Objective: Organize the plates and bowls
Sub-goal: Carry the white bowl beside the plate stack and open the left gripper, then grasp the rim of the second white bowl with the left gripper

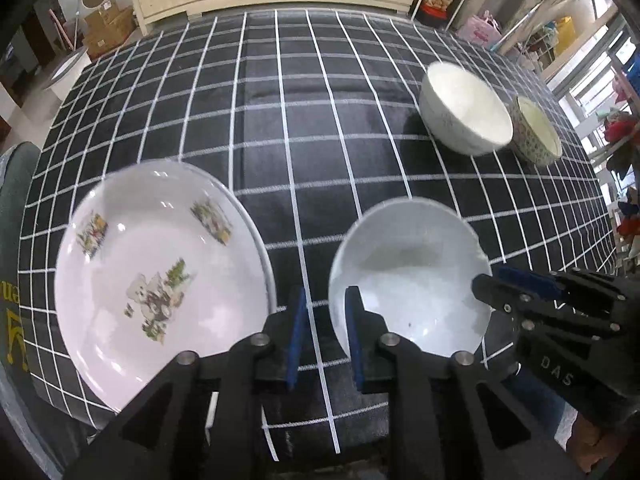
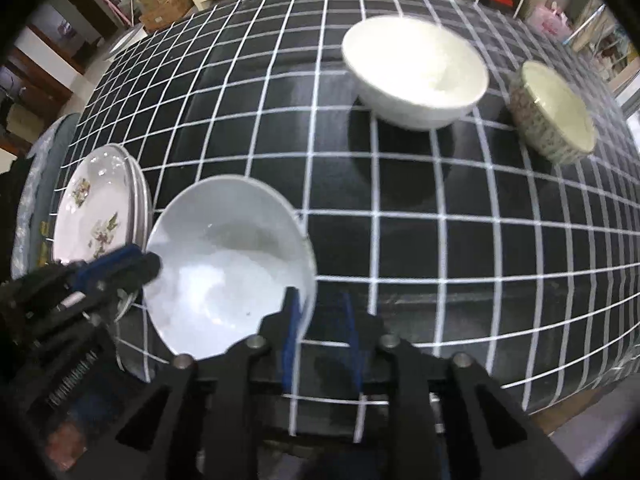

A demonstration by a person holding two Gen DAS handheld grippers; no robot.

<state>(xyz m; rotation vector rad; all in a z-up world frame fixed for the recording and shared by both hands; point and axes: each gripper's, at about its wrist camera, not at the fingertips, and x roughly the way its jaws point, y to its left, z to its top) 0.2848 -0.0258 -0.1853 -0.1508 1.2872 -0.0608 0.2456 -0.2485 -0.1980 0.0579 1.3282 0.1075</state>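
Left tool (image 1: 325,334): jaws parted, astride near bowl's (image 1: 408,276) left rim. Right tool (image 2: 319,334): parted, at its right rim. Plates (image 1: 160,276) stacked left. Two bowls (image 2: 416,72) far right. Judged: bowl just set down; next, nest.

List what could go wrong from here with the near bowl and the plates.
1. The near bowl sits close beside the plate stack; a nudge could knock them together.
2. Left gripper and right gripper flank its rim with jaws open, so lifting now may tip it.
3. The plate stack lies near the table edge and could slide off.
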